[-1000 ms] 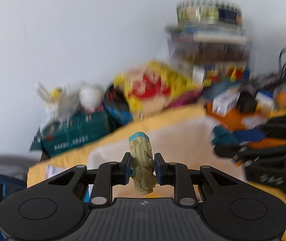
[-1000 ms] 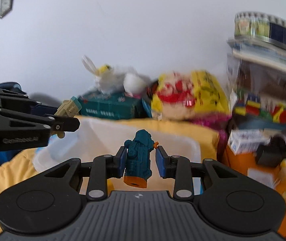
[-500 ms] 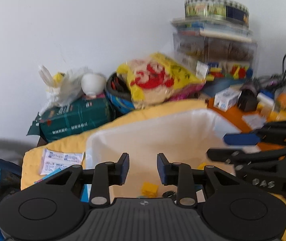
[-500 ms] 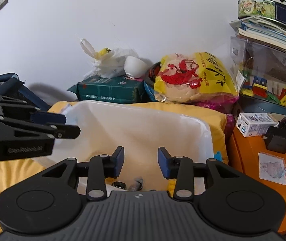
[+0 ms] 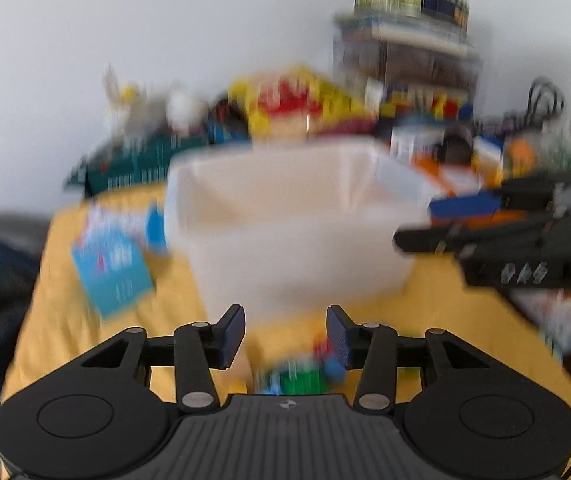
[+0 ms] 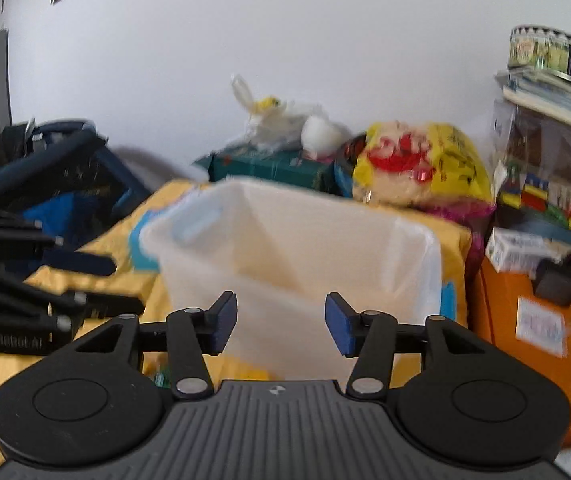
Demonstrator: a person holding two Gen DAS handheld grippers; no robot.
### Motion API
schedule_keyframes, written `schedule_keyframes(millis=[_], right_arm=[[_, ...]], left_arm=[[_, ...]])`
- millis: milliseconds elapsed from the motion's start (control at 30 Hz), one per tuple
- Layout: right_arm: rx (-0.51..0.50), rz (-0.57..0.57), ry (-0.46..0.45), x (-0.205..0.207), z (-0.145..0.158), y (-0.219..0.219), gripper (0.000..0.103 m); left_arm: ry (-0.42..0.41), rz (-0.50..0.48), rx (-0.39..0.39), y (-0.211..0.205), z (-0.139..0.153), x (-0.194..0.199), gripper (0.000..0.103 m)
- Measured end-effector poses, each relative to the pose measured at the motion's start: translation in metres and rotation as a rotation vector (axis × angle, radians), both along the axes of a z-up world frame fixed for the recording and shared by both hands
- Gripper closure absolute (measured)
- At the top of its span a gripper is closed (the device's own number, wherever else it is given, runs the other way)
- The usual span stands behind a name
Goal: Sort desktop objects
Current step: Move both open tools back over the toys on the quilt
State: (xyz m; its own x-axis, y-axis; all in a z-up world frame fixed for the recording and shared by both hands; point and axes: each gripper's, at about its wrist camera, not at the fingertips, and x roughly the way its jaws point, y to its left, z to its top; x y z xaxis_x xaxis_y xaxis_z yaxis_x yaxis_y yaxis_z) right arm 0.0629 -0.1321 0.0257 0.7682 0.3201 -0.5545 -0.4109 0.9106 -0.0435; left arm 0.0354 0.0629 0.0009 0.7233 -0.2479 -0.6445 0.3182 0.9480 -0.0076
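Both left gripper (image 5: 285,334) and right gripper (image 6: 281,322) empty with jaws opening, white bin (image 5: 285,216) mid-frame, loose toy bricks (image 5: 305,368) lower centre on yellow cloth (image 5: 65,340) not yet sorted.

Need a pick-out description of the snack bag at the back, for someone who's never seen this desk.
Start at the white bin on the yellow cloth. Right behind its far rim, against the wall, sits the snack bag. It is the only puffy yellow bag with red print, right of the green box.

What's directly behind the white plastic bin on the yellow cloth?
Behind the white bin sit a green box and a yellow-and-red bag against the wall. The bin's wall hides their bases and whatever lies inside it.
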Motion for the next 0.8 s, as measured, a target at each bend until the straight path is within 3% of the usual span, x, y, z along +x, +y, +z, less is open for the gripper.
schedule_keyframes(millis=[167,367,633,800], right_arm=[[-0.039,-0.011,0.100,-0.012,-0.031,0.004,0.048],[-0.049,0.003,0.224,-0.032,-0.065,0.011,0.047],[-0.046,0.025,0.312,-0.045,-0.084,0.010,0.049],[-0.055,0.062,0.322,-0.047,-0.085,0.019,0.053]], left_arm=[[0.109,0.039,0.014,0.005,-0.037,-0.021,0.054],[0.201,0.100,-0.009,0.013,-0.061,-0.030,0.052],[0.255,0.110,0.009,0.020,-0.080,-0.043,0.052],[0.245,0.094,0.003,0.021,-0.080,-0.043,0.052]])
